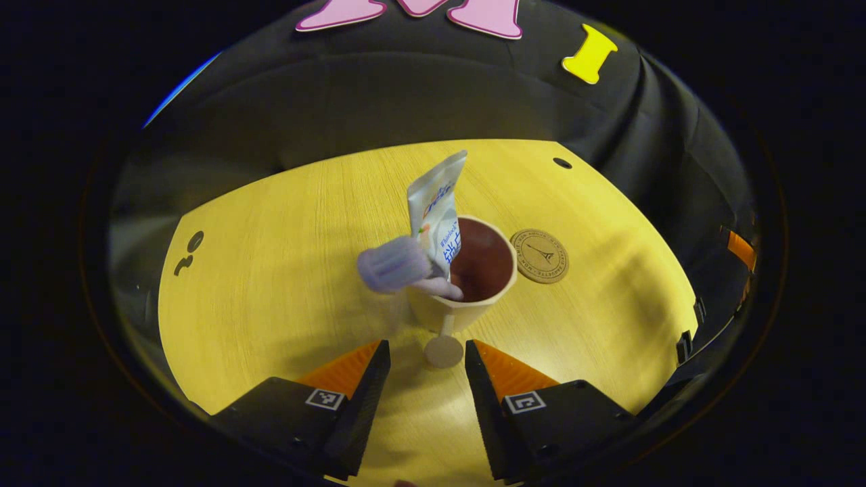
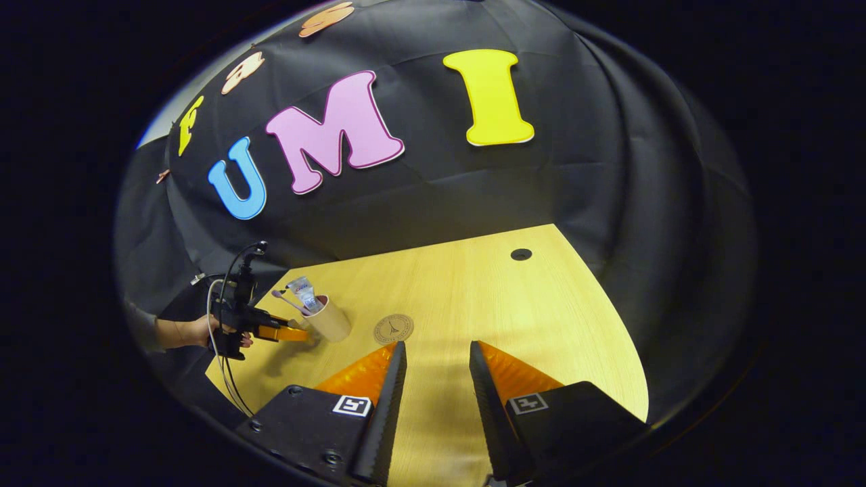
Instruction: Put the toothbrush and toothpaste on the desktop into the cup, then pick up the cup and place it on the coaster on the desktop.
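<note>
1. While the cup [image 1: 467, 284] is standing upright on the bench [image 1: 270, 284], the toothpaste tube [image 1: 436, 203] is sticking out of it with its long axis nearly vertical, its flat crimped end pointing up and tilting slightly away from the left hand-held gripper [image 1: 426, 379].
2. Leaning in the same cup, the toothbrush [image 1: 396, 264] is angling its pale bristled head up and over the near-left rim, its long axis slanting toward the camera.
3. A round foot on a short stem [image 1: 444, 348] is sitting at the base of the cup, just ahead of the left hand-held gripper's fingertips.
4. The left hand-held gripper is hanging open, its jaws standing apart with nothing between them, just short of the cup.
5. In the right gripper view, the right hand-held gripper [image 2: 436, 379] is likewise gaping over bare wood, gripping nothing, well apart from the cup [image 2: 328, 318].
6. The round brown coaster [image 1: 539, 256] is lying flat just beside the cup, apart from it.
7. In the right gripper view, a person's hand [image 2: 203, 331] is holding the left hand-held gripper [image 2: 287, 333] close to the cup.
8. The bench is showing a light wood grain with a small dark hole [image 1: 561, 163] near its far edge, and black cloth [image 2: 419, 196] is hanging behind it as the booth's wall.
</note>
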A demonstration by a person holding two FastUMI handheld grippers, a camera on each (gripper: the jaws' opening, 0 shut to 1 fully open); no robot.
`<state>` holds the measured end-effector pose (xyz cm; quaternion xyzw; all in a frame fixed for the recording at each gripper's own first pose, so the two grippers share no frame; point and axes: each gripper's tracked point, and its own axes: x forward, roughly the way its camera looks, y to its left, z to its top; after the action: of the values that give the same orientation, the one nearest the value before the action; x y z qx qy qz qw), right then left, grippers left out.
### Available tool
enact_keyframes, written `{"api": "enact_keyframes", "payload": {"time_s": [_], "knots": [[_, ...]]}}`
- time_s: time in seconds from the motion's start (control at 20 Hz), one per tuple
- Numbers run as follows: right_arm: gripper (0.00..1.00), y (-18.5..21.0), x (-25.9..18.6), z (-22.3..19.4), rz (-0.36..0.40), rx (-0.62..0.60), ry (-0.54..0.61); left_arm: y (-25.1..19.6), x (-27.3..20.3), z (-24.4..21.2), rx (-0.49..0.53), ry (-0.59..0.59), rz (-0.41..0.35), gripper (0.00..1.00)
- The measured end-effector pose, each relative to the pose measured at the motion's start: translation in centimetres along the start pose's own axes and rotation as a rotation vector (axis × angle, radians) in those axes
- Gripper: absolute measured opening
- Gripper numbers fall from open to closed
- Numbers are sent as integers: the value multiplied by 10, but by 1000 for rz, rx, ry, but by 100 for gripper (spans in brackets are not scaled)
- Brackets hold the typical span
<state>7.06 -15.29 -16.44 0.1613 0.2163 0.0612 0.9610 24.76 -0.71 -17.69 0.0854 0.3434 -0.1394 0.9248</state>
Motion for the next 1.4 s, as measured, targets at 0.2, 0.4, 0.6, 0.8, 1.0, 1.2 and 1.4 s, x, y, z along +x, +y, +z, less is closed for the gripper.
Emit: {"api": "enact_keyframes", "payload": {"time_s": [0.2, 0.4, 0.6, 0.8, 1.0, 1.2, 1.4], "knots": [[58, -6, 5, -5, -3, 20, 13, -5, 16, -1, 54, 60, -16, 70], [58, -11, 6, -12, -7, 24, 25, -9, 29, 4, 79, 88, -21, 66], [58, -17, 6, -15, -14, 44, 31, -12, 36, 4, 82, 129, -31, 68], [58, -17, 4, -17, -12, 45, 33, -6, 38, 4, 82, 137, 7, 39], [58, -18, 2, -20, -12, 47, 38, -7, 39, 3, 73, 131, 18, 32], [58, -20, 0, -22, -13, 50, 40, -11, 35, 7, 70, 107, 36, 30], [58, -20, 0, -21, -10, 55, 36, -26, 25, 21, 109, 70, 33, 30]]}}
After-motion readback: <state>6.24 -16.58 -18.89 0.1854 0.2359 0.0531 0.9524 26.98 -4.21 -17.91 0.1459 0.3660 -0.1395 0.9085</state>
